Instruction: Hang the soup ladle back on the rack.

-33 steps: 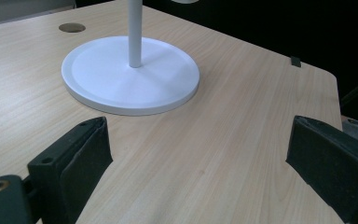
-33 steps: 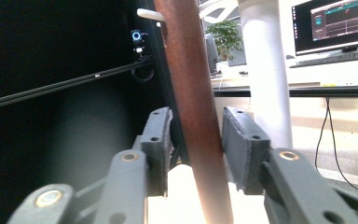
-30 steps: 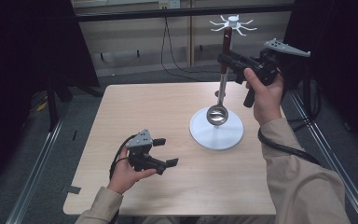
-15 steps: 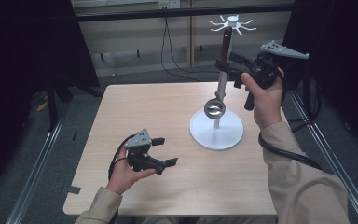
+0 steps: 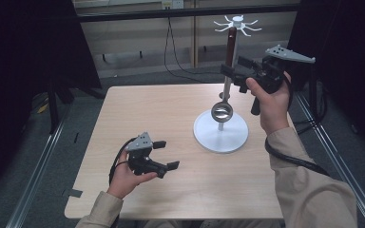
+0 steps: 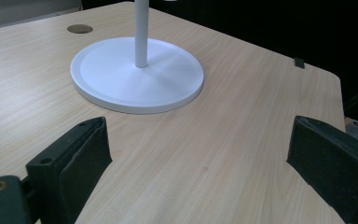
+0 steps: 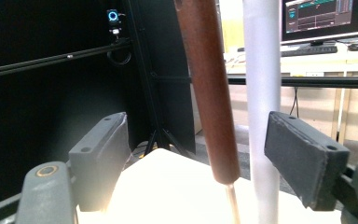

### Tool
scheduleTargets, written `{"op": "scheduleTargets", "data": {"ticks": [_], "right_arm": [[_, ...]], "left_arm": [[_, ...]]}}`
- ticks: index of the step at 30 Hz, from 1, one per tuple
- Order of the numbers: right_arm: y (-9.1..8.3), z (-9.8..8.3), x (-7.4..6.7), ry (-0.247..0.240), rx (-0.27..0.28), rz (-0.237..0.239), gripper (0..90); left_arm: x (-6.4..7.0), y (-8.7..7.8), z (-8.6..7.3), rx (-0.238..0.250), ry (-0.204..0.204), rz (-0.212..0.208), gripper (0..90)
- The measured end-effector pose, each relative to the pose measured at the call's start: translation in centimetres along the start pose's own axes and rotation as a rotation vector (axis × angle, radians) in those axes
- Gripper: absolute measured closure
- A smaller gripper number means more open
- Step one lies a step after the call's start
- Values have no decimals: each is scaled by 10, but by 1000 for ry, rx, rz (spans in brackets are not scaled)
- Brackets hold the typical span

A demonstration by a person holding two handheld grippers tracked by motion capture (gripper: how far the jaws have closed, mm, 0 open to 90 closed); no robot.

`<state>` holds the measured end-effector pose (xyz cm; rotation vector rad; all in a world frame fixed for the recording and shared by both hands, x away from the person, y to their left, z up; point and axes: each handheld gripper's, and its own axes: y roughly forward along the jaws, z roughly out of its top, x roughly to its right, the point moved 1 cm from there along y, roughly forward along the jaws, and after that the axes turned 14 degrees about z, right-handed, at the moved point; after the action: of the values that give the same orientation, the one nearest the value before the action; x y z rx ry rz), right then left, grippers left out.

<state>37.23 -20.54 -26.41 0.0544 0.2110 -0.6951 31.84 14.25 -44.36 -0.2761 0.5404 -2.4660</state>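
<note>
A white stand with a round base (image 5: 221, 137), an upright pole (image 5: 226, 78) and a hook crown (image 5: 237, 21) is on the table's right half. A ladle hangs along the pole, its brown handle (image 5: 231, 40) up by the hooks and its metal bowl (image 5: 222, 112) just above the base. My right gripper (image 5: 232, 66) is at mid-pole. Its jaws have just been opening and stand apart around the handle (image 7: 209, 88) and pole (image 7: 262, 102) without pressing them. My left gripper (image 5: 167, 154) rests open near the table's front left, with nothing between its jaws (image 6: 200, 158).
The wooden table (image 5: 171, 109) has a small round hole (image 6: 79, 29) behind the stand base (image 6: 121, 79). Black curtains and metal frame rails surround the table. Cables trail from both grippers. A monitor and desk (image 7: 326, 28) stand far behind.
The right gripper's jaws have spread apart and let go of the brown handle. The ladle bowl has lifted a little and shifted slightly beside the pole. The left gripper has stayed put.
</note>
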Motion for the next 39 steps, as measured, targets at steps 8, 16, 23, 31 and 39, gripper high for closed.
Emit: {"op": "scheduleTargets", "data": {"ticks": [8,16,23,31,39], "right_arm": [[-10,-6,-4,-21,-38,-8,184],[-15,-15,-5,-31,-62,-16,175],[-20,-24,-7,-42,-80,-21,170],[-22,-35,-12,-53,-105,-15,164],[-24,-43,-15,-64,-114,-10,160]], "left_arm": [[-2,1,1,-1,6,3,56],[-3,2,0,-6,8,12,53],[-5,2,-2,-9,0,16,52],[-4,2,-2,-12,0,16,53],[-5,2,-2,-12,2,19,53]]}}
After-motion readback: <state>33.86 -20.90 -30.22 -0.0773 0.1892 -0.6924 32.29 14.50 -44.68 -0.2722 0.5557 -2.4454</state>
